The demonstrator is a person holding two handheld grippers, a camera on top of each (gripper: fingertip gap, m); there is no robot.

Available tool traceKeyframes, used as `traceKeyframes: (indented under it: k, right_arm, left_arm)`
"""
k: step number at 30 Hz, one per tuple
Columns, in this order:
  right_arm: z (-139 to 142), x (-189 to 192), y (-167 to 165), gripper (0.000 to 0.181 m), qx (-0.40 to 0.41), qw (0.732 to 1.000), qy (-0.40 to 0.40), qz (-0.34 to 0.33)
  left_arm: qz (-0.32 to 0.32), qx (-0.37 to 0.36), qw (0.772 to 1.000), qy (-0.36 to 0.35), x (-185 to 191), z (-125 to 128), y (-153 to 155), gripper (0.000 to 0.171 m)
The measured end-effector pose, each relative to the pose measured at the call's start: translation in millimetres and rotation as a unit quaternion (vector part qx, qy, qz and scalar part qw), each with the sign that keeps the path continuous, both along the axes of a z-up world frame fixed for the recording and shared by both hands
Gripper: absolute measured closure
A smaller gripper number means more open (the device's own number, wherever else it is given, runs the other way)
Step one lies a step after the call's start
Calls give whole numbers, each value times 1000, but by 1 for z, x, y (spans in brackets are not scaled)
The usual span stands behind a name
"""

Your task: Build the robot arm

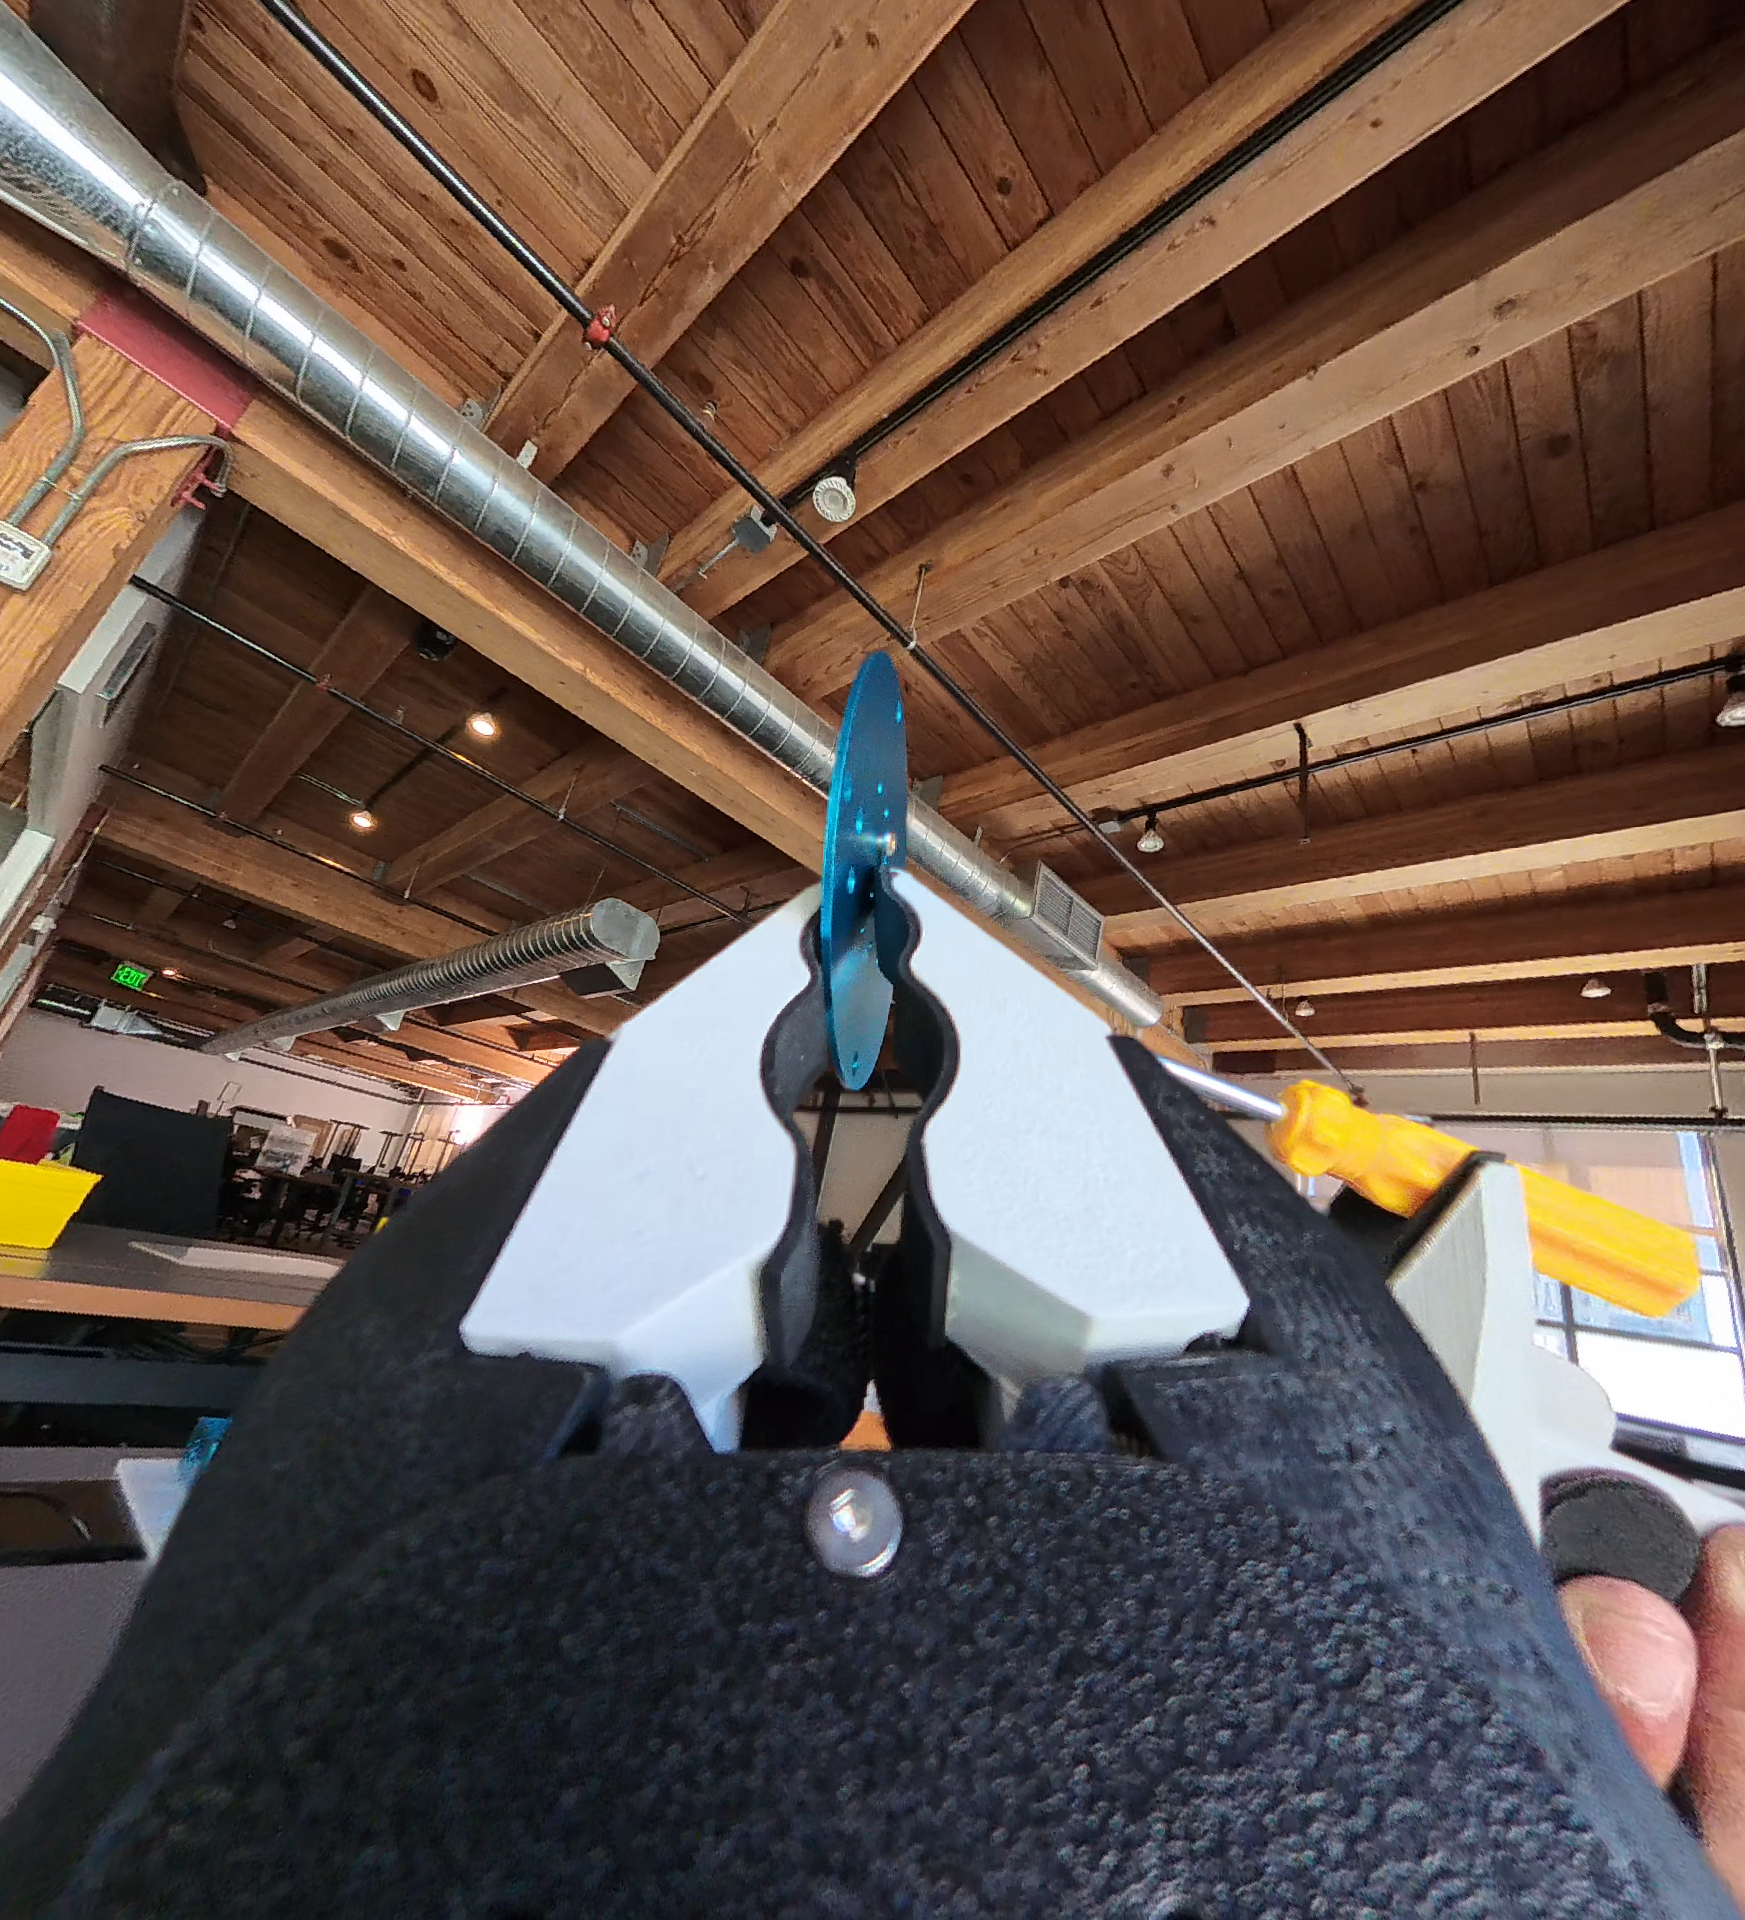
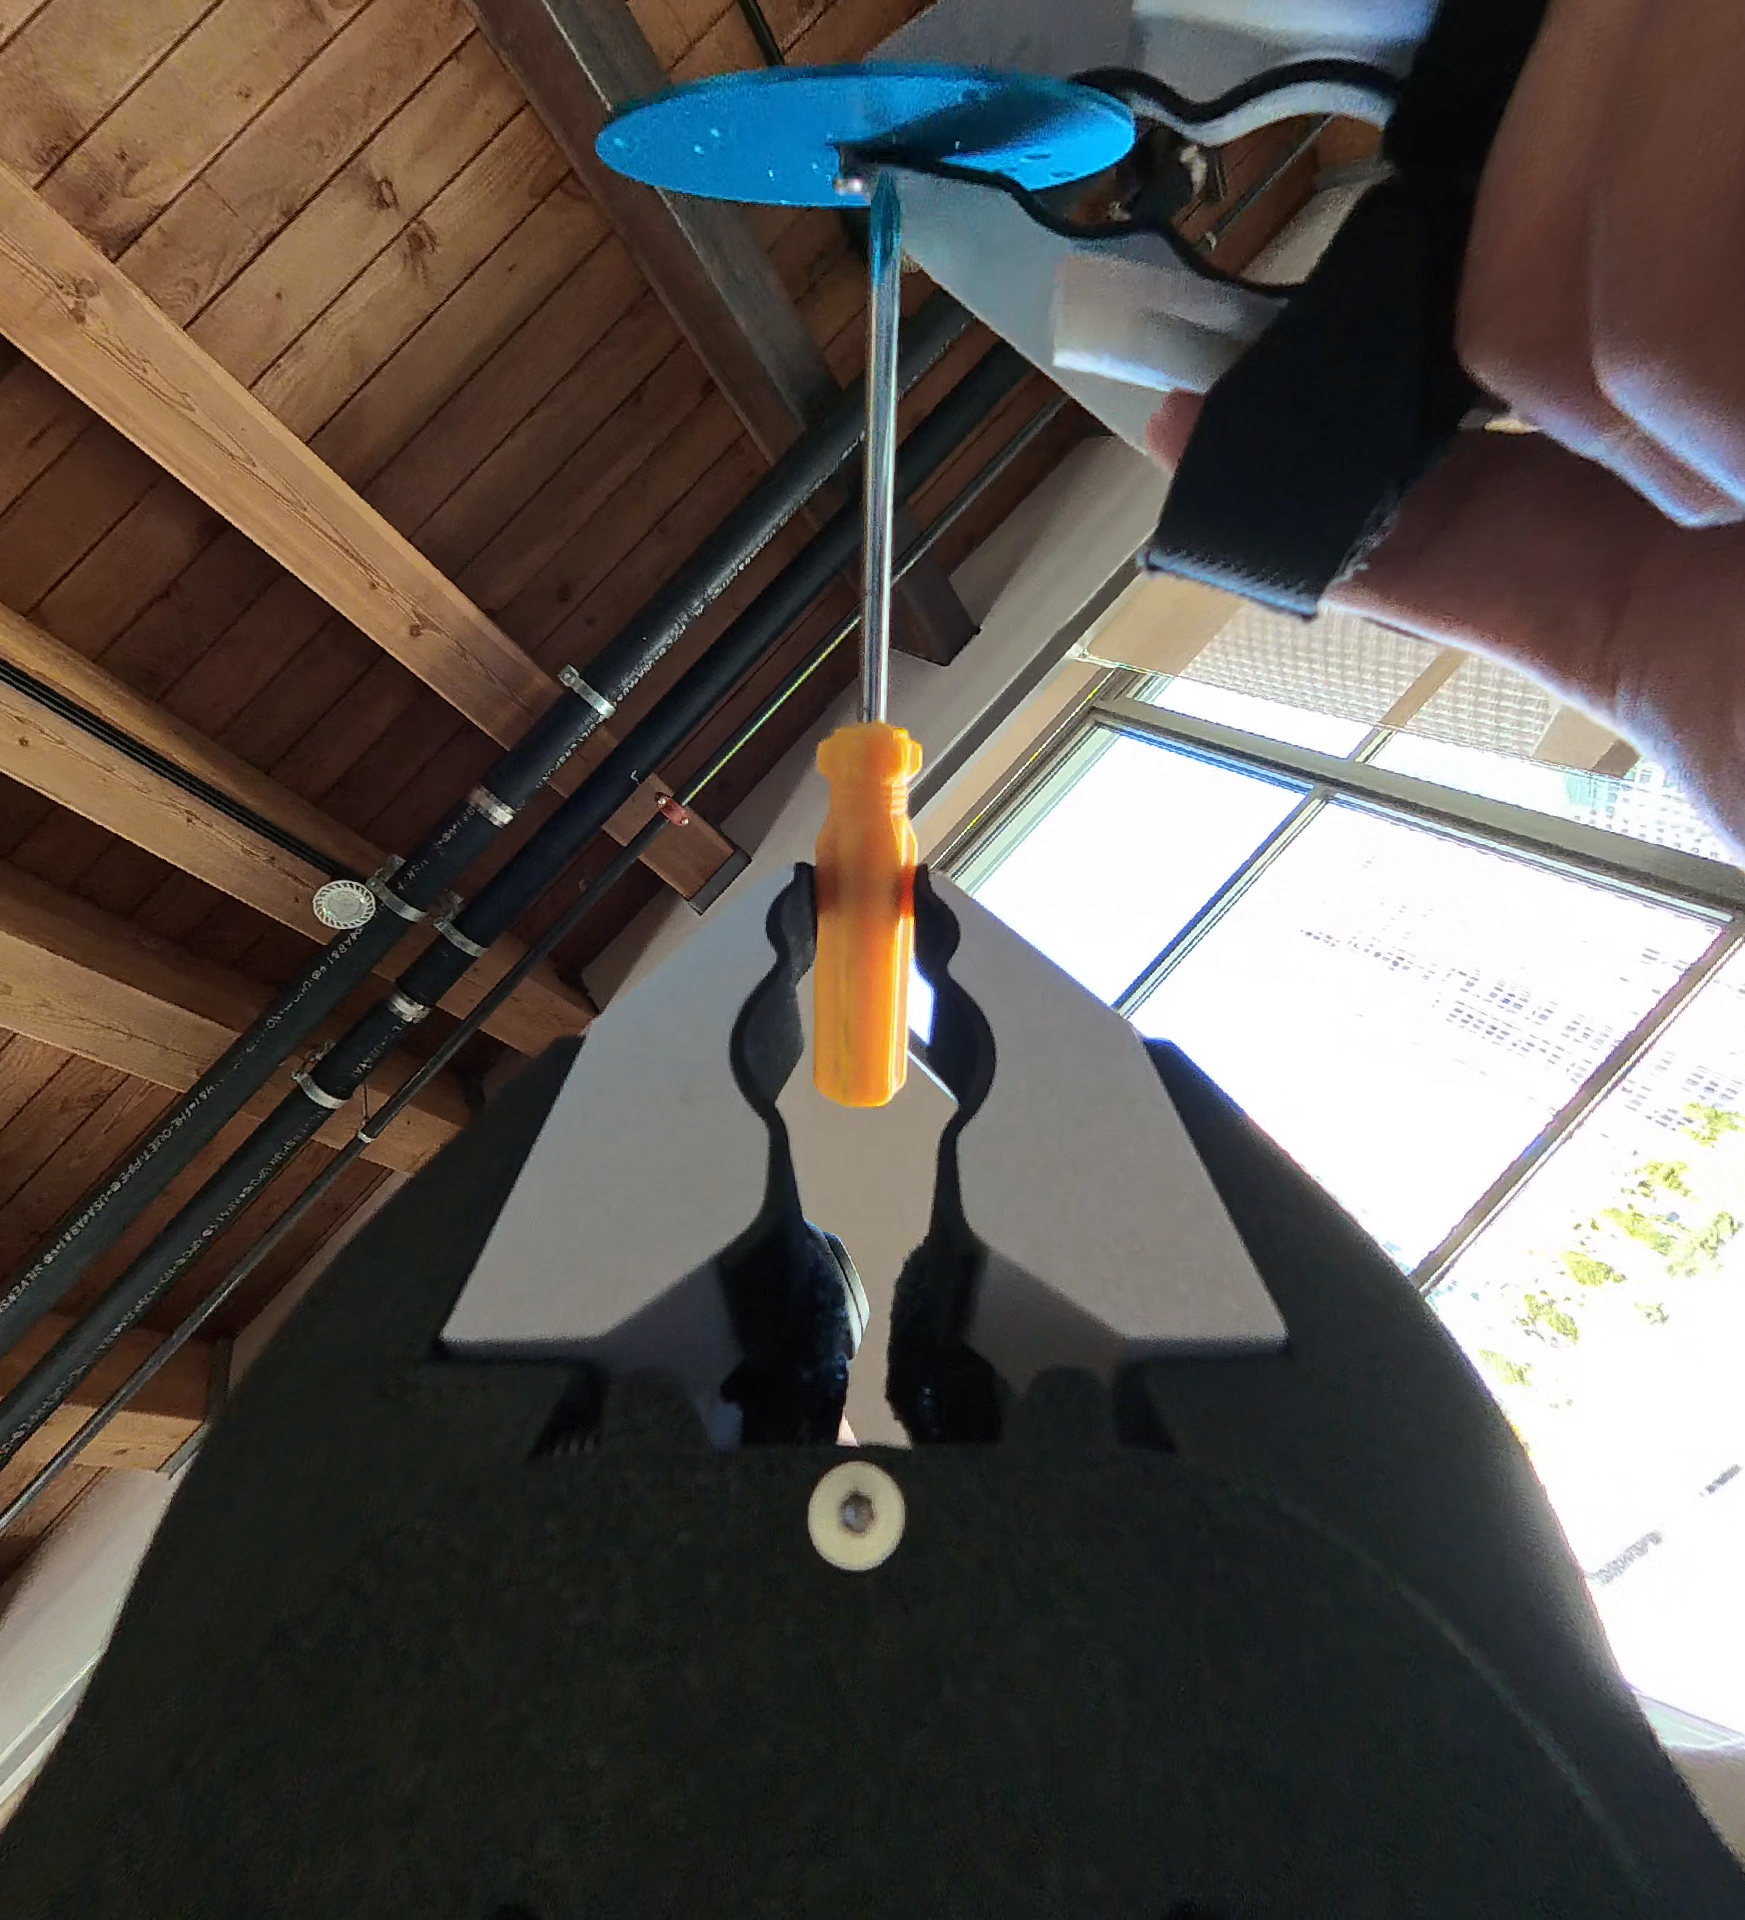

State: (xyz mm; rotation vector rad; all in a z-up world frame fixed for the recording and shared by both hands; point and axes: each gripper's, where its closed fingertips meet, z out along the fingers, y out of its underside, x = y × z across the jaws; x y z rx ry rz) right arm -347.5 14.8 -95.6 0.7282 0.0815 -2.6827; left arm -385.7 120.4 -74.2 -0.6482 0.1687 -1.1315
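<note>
The right hand-held gripper [image 2: 863,914] is clamping the orange handle of a screwdriver [image 2: 863,935], whose shaft is running toward 12 o'clock until its tip is meeting a small screw [image 2: 850,185] on a blue perforated disc [image 2: 795,135]. The left hand-held gripper [image 1: 873,940] is pinching that disc [image 1: 863,862] edge-on between its closed fingers, with the screwdriver [image 1: 1470,1184] entering from 3 o'clock. Beyond both, a timber ceiling [image 1: 1159,312] is carrying a silver duct [image 1: 411,436].

The left claw [image 1: 863,914] grips the disc [image 1: 863,821] edge-on; the right claw [image 2: 863,904] holds the screwdriver [image 2: 863,935], whose tip touches a screw [image 2: 852,185] at the disc's middle.
</note>
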Motion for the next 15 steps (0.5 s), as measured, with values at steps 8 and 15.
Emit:
traceKeyframes:
  k: [8, 15]
  right_arm:
    - [-19, -2, -8, 165, 89, 990, -97, -53]
    - [-112, 49, 47, 166, 484, 653, -513, -276]
  left_arm:
    - [73, -53, 993, 74, 1, -10, 16, 167]
    - [220, -178, 892, 351, 11, -60, 52, 167]
